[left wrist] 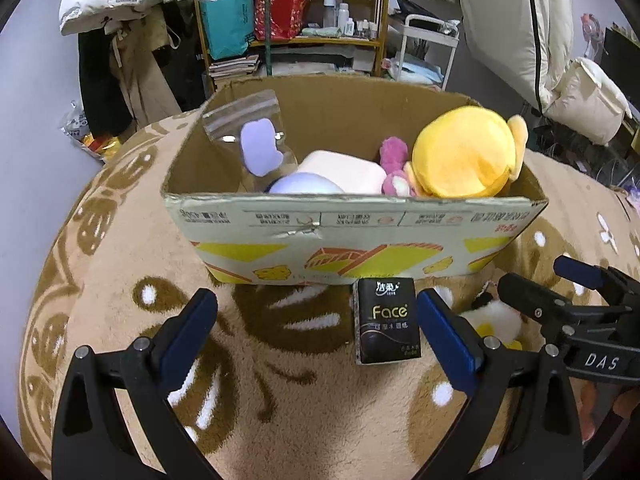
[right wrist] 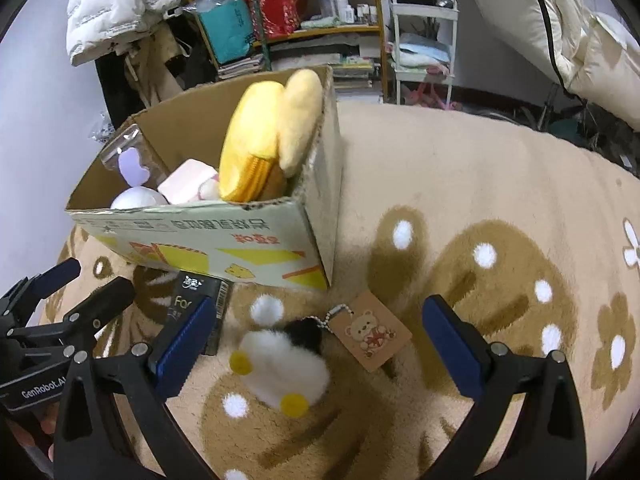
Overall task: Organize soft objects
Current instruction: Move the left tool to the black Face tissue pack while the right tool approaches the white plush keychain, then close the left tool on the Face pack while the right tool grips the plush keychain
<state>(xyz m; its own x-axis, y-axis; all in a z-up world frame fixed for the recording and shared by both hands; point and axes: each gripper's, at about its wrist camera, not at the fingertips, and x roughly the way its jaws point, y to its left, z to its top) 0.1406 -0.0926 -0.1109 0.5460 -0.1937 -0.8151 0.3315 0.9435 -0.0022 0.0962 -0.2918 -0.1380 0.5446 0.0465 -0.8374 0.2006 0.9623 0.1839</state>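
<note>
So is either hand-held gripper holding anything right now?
No. The left hand-held gripper is open beside the tissue pack, and the right hand-held gripper is open around the small plush toy, not closed on it.

One open printed cardboard box (left wrist: 352, 236) holds one big yellow plush toy (left wrist: 464, 152), one pink plush toy (left wrist: 394, 168), one pale pink soft block (left wrist: 340, 170) and one clear zip bag (left wrist: 248, 128). Outside lie one black tissue pack (left wrist: 386, 322) and one white-and-black plush keychain (right wrist: 284, 364) with one brown card tag (right wrist: 374, 330).
</note>
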